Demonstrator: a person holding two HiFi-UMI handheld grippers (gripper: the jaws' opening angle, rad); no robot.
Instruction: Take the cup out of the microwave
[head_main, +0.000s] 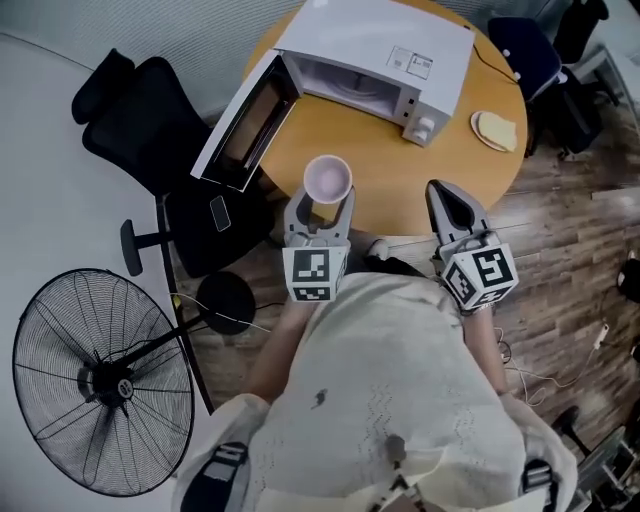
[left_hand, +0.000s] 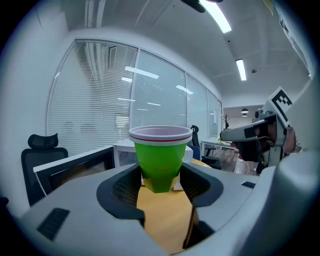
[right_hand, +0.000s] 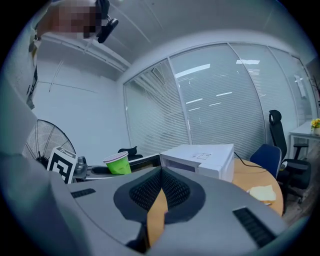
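Note:
A green cup (head_main: 328, 180) with a pale inside and a red line under its rim stands upright between the jaws of my left gripper (head_main: 322, 208), which is shut on its lower part. It hangs above the near edge of the round wooden table (head_main: 380, 190), outside the white microwave (head_main: 375, 55), whose door (head_main: 245, 125) stands open to the left. The left gripper view shows the cup (left_hand: 160, 160) held in the left gripper (left_hand: 160, 181). My right gripper (head_main: 445, 195) is shut and empty to the right of the cup; in its own view the right gripper (right_hand: 161, 174) faces the microwave (right_hand: 200, 157).
A beige pad (head_main: 496, 130) lies on the table's right side. A black office chair (head_main: 160, 130) with a phone (head_main: 220, 212) on its seat stands left of the table, and a floor fan (head_main: 95, 385) is at the lower left. Dark chairs (head_main: 530, 50) stand at the back right.

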